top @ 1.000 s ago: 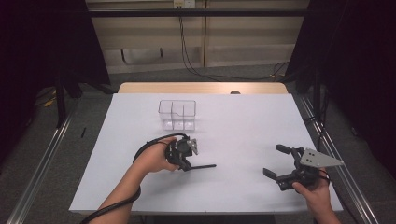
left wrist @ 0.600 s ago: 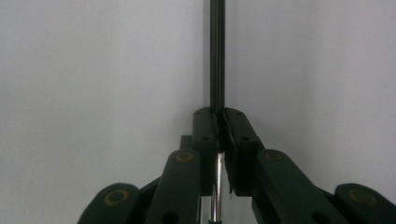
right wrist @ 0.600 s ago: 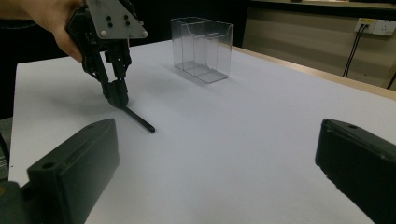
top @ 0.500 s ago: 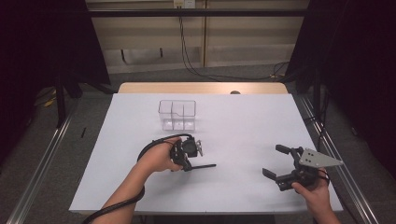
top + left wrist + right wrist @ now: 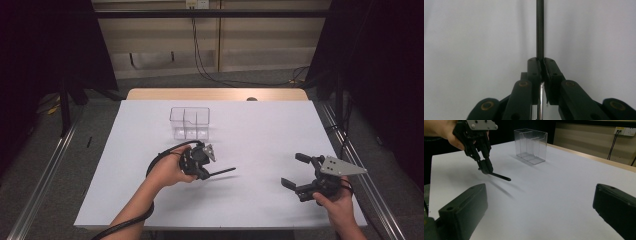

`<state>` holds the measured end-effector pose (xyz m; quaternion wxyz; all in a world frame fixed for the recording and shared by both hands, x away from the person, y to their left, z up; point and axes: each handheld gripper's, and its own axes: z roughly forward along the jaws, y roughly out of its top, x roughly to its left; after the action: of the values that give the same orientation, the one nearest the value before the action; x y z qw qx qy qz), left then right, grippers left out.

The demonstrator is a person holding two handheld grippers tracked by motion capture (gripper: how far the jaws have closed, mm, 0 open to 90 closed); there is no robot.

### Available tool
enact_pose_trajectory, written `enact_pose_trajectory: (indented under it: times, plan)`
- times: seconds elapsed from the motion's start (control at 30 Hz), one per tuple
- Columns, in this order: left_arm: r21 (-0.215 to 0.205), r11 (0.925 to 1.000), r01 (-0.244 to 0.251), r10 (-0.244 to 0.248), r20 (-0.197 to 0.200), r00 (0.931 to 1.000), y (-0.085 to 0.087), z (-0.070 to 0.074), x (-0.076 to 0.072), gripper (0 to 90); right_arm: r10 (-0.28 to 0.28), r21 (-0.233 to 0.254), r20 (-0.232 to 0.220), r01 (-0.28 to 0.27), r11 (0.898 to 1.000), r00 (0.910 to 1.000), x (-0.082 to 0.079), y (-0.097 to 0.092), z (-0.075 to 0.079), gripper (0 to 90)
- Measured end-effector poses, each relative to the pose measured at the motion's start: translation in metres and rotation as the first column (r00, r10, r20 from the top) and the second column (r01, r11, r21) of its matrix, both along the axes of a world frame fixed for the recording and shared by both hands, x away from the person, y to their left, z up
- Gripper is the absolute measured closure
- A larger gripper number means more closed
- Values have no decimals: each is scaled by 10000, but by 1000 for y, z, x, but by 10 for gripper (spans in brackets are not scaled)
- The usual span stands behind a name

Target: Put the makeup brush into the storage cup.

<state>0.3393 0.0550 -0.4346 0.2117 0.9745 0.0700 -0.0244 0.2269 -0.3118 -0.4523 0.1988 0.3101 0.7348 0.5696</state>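
The left gripper is clamped on a thin black stick held off the sheet (right gripper gaping, idle), so keep it level toward the clear box.

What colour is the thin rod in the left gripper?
Black; the rod shows best in the right gripper view, clamped by the left gripper.

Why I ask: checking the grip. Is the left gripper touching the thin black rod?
Touching. The left gripper view shows the left gripper with jaws closed on the black rod, which juts out between them.
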Motion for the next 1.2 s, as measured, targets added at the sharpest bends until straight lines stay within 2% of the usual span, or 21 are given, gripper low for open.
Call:
enact_pose_trajectory:
  times: [0.17,0.5,0.97,1.03,1.1,1.2]
  plan:
    - [-243,9996,113,-112,65,9999,-6,8,-1,843,72,-32,-207,-73,10000,9998,5,3,1,0]
    - [-307,9989,357,-350,231,9991,-19,17,-1,843,486,-390,-558,-508,9979,9973,14,16,5,0]
    - [-621,9967,514,-497,286,9984,-33,21,-1,842,695,-766,-844,-760,9942,9940,25,15,16,0]
    - [-810,9956,462,-446,216,9988,-35,22,-1,843,866,-723,-933,-935,9930,9919,28,18,19,0]
    - [-784,9953,571,-554,231,9982,-37,23,-1,843,1023,-660,-1074,-1098,9918,9889,30,20,21,0]
    - [-891,9945,559,-541,223,9983,-39,24,-1,842,1071,-836,-1206,-1176,9895,9869,33,24,23,0]
